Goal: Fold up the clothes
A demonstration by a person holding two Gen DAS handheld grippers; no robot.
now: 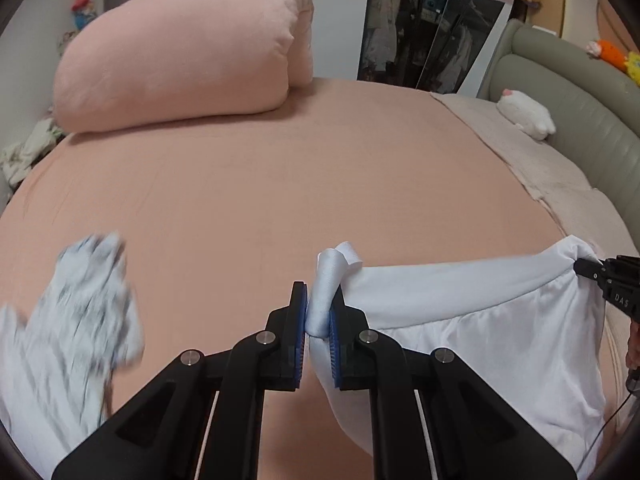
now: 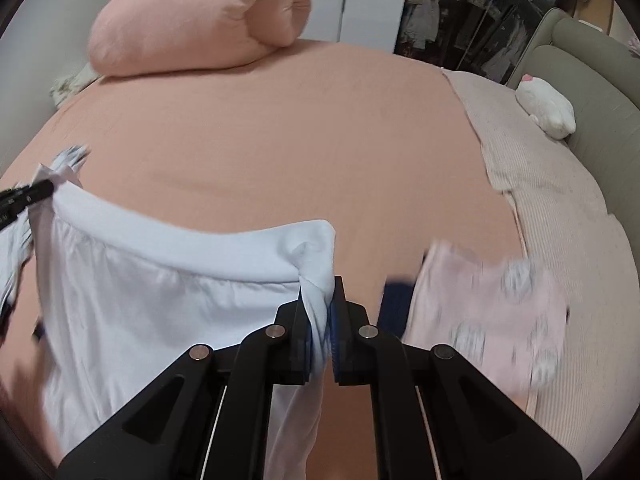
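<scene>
Left tool (image 1: 318,320): blue pads clamped on a bunched corner of the white stretchy knit garment (image 1: 480,320), fabric pinched right at the tips with a small tab poking above. Right tool (image 2: 320,320): same story, pads closed on the opposite twisted corner of that garment (image 2: 160,288).

Garment hangs between the two tools, thick banded edge on top, stretched roughly straight from one grip to the other, body drooping below toward the peach sheet of the bed (image 1: 280,180). Long axis = line between the tools; from the left tool it runs off to its right, from the right tool off to its left. Neither hand is nearer, each owns one end.

Beside the garment, on the bed: blurred grey-white patterned cloth (image 1: 80,312) on the left tool's side, blurred pale pink cloth (image 2: 492,312) on the right tool's side, with something dark blue next to it, too blurred to name.

Beyond the garment: open sheet, then a rolled pink duvet (image 1: 180,60) at the far edge.

Judgement: next is laying it flat on the open sheet ahead; keep both ends level, band taut.
</scene>
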